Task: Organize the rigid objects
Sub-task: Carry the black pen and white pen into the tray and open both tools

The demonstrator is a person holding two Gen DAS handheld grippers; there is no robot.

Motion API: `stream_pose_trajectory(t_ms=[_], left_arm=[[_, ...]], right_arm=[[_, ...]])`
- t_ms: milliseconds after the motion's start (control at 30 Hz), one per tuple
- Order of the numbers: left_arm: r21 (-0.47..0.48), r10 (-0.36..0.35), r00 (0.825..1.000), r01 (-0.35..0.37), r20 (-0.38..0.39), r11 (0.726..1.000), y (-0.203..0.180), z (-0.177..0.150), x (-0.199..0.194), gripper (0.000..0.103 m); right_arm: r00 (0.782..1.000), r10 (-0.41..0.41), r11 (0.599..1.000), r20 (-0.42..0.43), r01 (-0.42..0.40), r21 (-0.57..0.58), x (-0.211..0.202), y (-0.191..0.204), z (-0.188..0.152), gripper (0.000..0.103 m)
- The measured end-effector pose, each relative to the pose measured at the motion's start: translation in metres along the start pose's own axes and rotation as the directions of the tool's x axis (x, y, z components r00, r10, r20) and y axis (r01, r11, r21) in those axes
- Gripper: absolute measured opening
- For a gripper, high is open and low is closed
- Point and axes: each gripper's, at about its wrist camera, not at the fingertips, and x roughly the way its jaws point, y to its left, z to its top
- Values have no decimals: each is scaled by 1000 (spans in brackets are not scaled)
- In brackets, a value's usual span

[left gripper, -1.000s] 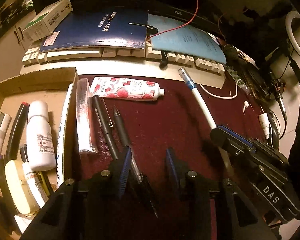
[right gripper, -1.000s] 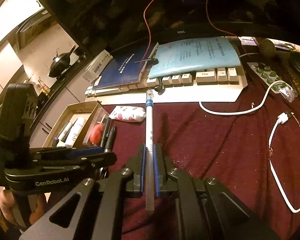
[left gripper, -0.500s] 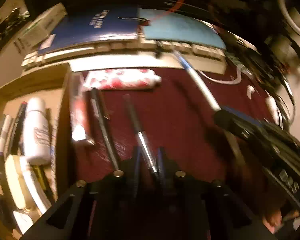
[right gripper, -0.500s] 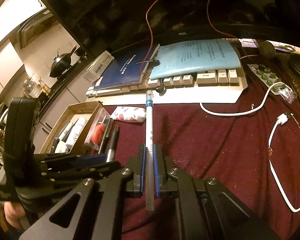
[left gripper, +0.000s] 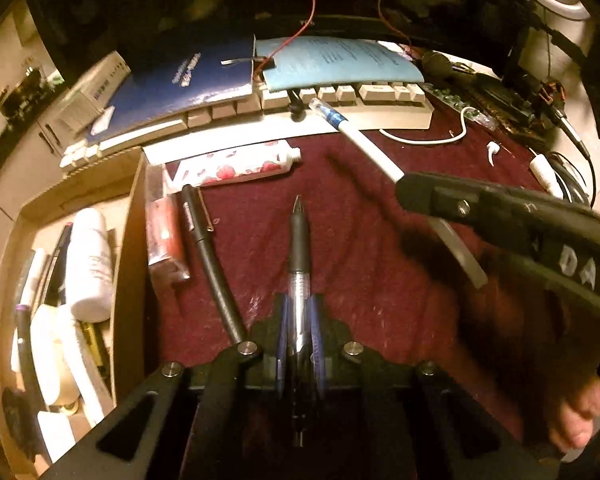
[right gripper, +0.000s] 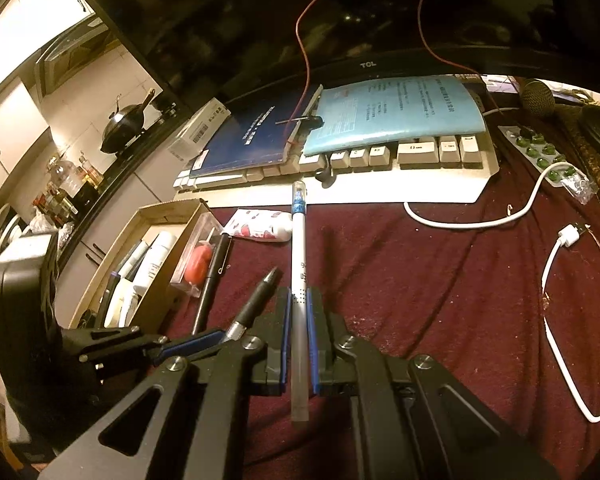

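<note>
Left claw [left gripper: 299, 322]: blue pads closed tight on the black gel pen [left gripper: 299, 248], gripped at its clear barrel, tip pointing forward above the maroon desk [left gripper: 340, 240] cloth. Right claw [right gripper: 299, 312]: pads pinched on the white pen [right gripper: 299, 280], blue capped end reaching toward the keyboard [right gripper: 380, 176]. Second black pen [left gripper: 210, 256] lies on the cloth just beside the cardboard box [left gripper: 130, 248], next to a clear red-filled packet [left gripper: 165, 228]. Floral tube [left gripper: 240, 162] lies near the keyboard edge. Box holds a white bottle [left gripper: 89, 256] and other pens.
</note>
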Motion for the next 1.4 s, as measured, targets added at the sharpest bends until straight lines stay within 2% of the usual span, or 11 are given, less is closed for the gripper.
stream_pose_trajectory(t_ms=[100, 200, 333, 433, 500, 567, 700, 867, 967, 1167, 1400], left_arm=[[-87, -137, 990, 139, 32, 987, 15, -11, -22, 10], [-172, -226, 971, 237, 78, 956, 40, -25, -53, 10], [-266, -274, 950, 306, 149, 914, 75, -43, -88, 10], [-330, -244, 947, 304, 211, 894, 108, -57, -116, 10], [-369, -191, 952, 270, 238, 889, 128, -67, -129, 10], [-411, -128, 960, 224, 247, 884, 149, -75, -139, 10], [-478, -71, 963, 191, 258, 857, 187, -88, -142, 10], [-511, -60, 964, 188, 257, 839, 221, -93, -131, 10], [-515, -69, 966, 193, 249, 835, 240, -86, -119, 10], [-511, -90, 974, 186, 205, 839, 264, -70, -91, 10], [-513, -98, 989, 142, 111, 846, 275, -53, -54, 10]], right_arm=[[1000, 11, 1000, 10, -11, -1, -1, 1, 0, 8], [999, 29, 999, 20, -28, -16, -4, 5, -1, 8], [997, 62, 996, 45, -59, -59, -11, 14, -2, 8], [995, 82, 993, 58, -77, -87, -13, 21, -4, 8], [994, 97, 991, 57, -92, -94, -14, 25, -5, 8], [992, 127, 989, 24, -125, -74, -11, 33, -7, 8], [979, 203, 976, -37, -205, -69, -12, 76, -16, 8], [972, 219, 962, -87, -229, -146, 0, 149, -26, 8], [977, 185, 962, -109, -203, -185, 19, 175, -25, 8], [975, 132, 970, -176, -164, -180, 64, 190, -17, 8], [977, 77, 979, -198, -112, -170, 86, 185, -15, 8]])
